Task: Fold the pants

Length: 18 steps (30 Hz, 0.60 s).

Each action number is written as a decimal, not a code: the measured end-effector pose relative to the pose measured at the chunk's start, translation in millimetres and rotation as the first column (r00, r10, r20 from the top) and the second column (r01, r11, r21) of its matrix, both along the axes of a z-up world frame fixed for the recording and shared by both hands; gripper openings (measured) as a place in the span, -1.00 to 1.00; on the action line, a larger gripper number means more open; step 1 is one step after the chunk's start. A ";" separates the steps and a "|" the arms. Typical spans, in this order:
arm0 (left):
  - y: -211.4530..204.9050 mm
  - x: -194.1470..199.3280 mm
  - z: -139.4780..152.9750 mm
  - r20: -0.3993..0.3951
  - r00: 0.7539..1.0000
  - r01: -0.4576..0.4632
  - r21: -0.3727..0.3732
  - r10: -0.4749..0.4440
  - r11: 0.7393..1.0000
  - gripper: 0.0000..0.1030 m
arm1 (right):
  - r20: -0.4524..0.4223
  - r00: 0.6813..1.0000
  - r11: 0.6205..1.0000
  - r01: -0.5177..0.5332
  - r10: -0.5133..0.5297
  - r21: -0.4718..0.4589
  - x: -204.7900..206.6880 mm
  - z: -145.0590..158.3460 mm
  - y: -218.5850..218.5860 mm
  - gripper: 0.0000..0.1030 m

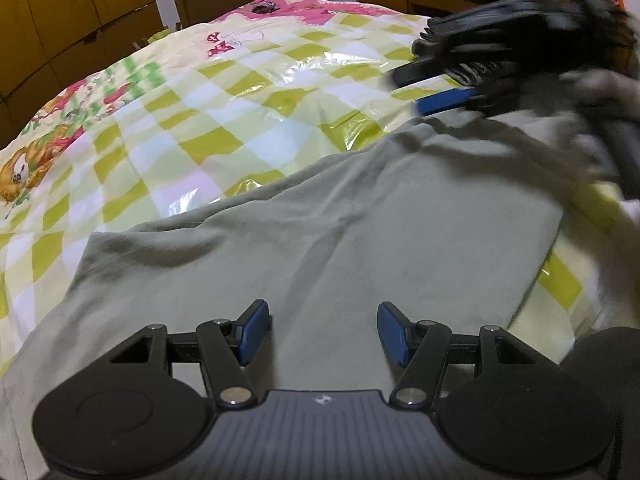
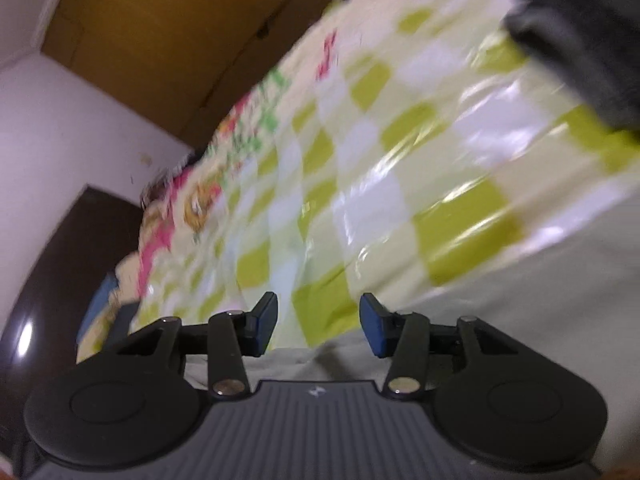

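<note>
The left gripper [image 1: 324,332] hangs with its jaws wide apart and nothing between them, just above the pants [image 1: 320,232]. The right gripper [image 2: 318,326] is likewise spread wide and grips nothing. The grey-green pants lie flat with soft wrinkles on the checked bedspread [image 1: 208,92]. The right wrist view is tilted and blurred.

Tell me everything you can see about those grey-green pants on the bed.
The pants are pale grey-green, of a soft, matte fabric like knit or fleece. They lie spread across the glossy checkered bedcover, mostly flat, with soft wrinkles and a long crease down the middle. The open left tool hangs over them, gripping nothing. The blurred right tool is at their far edge; whether it touches them is unclear.
</note>
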<state>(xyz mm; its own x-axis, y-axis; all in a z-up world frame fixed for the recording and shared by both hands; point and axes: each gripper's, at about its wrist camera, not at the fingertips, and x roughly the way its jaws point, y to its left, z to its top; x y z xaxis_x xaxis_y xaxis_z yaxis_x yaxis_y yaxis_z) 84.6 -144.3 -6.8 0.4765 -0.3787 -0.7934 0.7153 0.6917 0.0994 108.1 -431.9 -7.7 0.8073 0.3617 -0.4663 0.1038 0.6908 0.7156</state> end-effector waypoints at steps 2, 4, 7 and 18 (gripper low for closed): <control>0.8 -1.4 0.8 -0.001 1.000 -0.004 -0.008 0.004 1.000 0.42 | 0.028 0.997 0.998 0.070 -0.070 -0.002 -46.7 11.2 -12.7 -0.03; -0.1 -3.3 1.2 0.001 1.000 -0.001 -0.011 0.001 1.000 0.42 | 0.017 0.989 0.989 0.149 -0.149 0.001 -91.3 13.2 -22.3 0.06; -3.0 -7.9 0.6 -0.002 1.000 0.006 -0.004 -0.006 1.000 0.42 | -0.015 0.961 0.962 0.274 -0.274 -0.009 -157.2 9.5 -38.3 0.06; -6.7 -25.3 8.2 0.003 1.000 -0.005 0.033 0.005 0.999 0.42 | -0.028 0.907 0.901 0.420 -0.420 0.105 -165.0 -33.8 -64.8 0.08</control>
